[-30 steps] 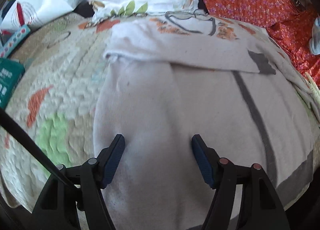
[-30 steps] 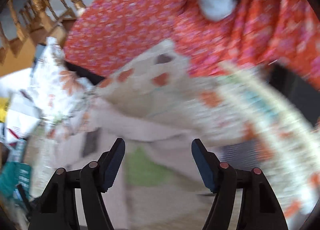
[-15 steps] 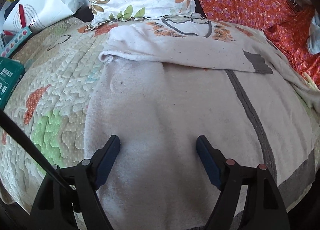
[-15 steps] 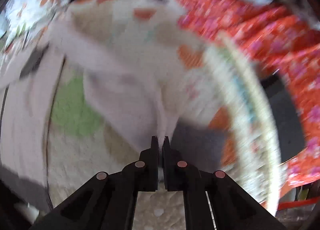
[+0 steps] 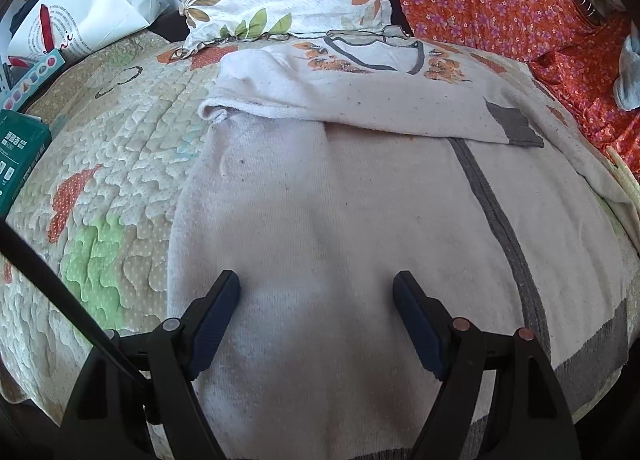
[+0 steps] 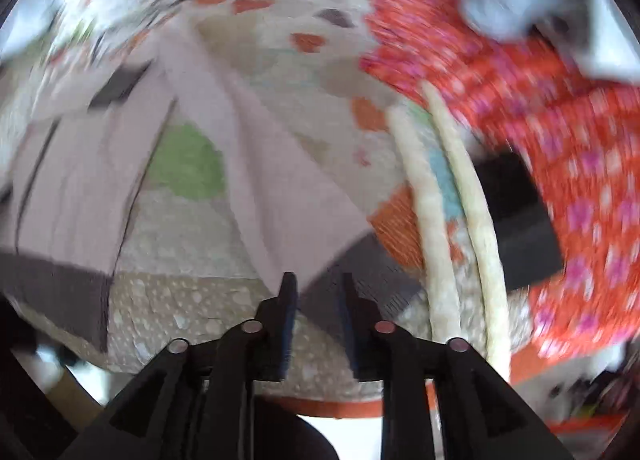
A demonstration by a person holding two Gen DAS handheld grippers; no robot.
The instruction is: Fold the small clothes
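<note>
Half a second on, my right tongs (image 6: 316, 296), clamped then, have been opening over the grey cuff of the pale pink knit top (image 5: 320, 219) spread mid-frame on the quilted bed (image 5: 120, 163), my left tongs (image 5: 316, 292) wide and empty above its body, so I judge the sleeve fold laid and the hem fold next.

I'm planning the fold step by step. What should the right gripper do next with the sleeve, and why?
Probably close the right gripper on the grey cuff again. Its jaws have just been opening, and the cuff lies between the fingers, apparently unclamped, though the view is blurred. The sleeve is stretched out over the quilt, not folded onto the sweater's body, where the left gripper hovers open.
</note>
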